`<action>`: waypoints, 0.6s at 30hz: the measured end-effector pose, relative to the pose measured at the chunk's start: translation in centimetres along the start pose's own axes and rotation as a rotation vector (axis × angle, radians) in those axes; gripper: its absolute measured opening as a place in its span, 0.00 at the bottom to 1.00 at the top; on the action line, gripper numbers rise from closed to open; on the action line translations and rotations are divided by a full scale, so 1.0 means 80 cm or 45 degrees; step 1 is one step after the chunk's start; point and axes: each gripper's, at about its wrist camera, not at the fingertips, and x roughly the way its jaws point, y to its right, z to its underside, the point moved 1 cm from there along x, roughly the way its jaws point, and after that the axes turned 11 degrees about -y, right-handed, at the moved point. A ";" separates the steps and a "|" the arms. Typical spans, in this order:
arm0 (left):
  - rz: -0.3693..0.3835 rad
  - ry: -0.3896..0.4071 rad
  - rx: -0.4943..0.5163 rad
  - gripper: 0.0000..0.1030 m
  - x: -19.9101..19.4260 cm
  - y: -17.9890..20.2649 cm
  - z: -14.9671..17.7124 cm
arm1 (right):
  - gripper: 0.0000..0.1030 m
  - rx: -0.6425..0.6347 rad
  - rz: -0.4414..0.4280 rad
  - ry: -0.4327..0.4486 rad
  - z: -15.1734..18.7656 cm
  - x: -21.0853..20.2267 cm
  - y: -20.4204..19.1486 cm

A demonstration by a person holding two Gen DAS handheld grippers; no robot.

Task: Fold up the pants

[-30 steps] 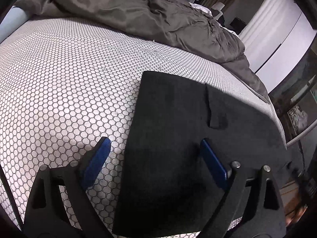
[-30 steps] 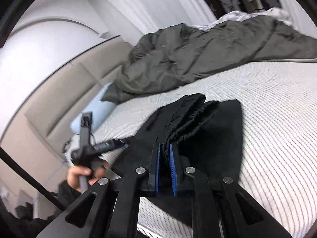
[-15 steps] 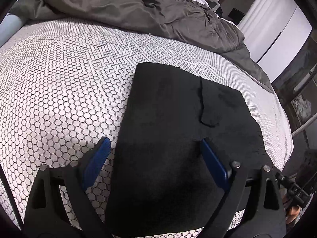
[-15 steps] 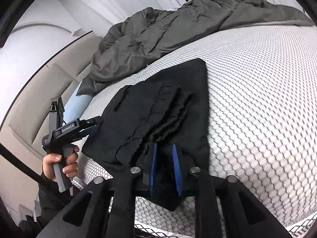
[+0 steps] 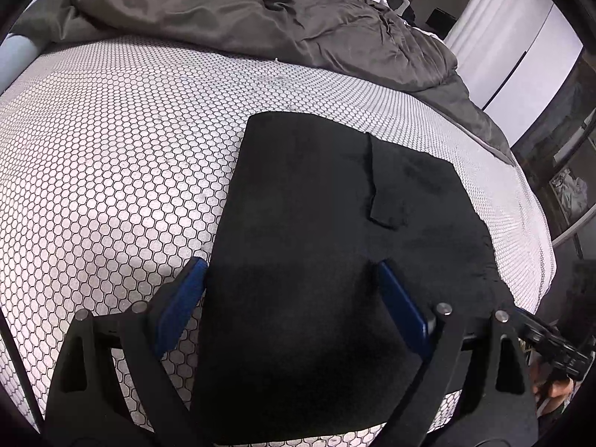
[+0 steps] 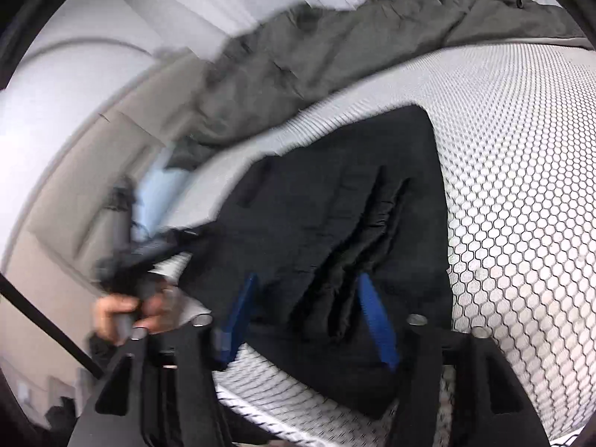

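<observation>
Your black pants [image 5: 320, 246] lie folded flat near the edge of the bed [image 5: 111, 171], on its honeycomb-patterned mattress cover, with the gathered waistband end toward your right tool [image 6: 305, 313] and a crumpled grey duvet [image 5: 260, 11] heaped well behind them. Your left tool [image 5: 290, 287] hangs over the near end of the pants with its blue pads spread wide, gripping nothing. Your right tool's jaws are opening, the bunched waistband lying between the pads without being pinched.
</observation>
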 end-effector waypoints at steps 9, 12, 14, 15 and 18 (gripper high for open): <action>0.017 0.008 -0.010 0.88 -0.009 -0.009 -0.001 | 0.11 -0.008 -0.108 0.100 0.015 -0.032 -0.022; 0.012 -0.003 0.008 0.88 -0.006 -0.006 0.000 | 0.12 -0.001 0.004 0.060 0.034 -0.016 -0.013; 0.001 -0.016 0.027 0.88 -0.002 -0.003 0.002 | 0.21 0.025 0.072 -0.003 0.033 0.003 0.000; -0.004 -0.021 0.034 0.88 0.000 -0.003 0.003 | 0.26 0.027 0.051 -0.020 0.033 0.003 0.002; 0.024 -0.025 0.028 0.87 0.003 -0.007 0.006 | 0.62 -0.059 0.089 0.109 0.026 -0.036 -0.008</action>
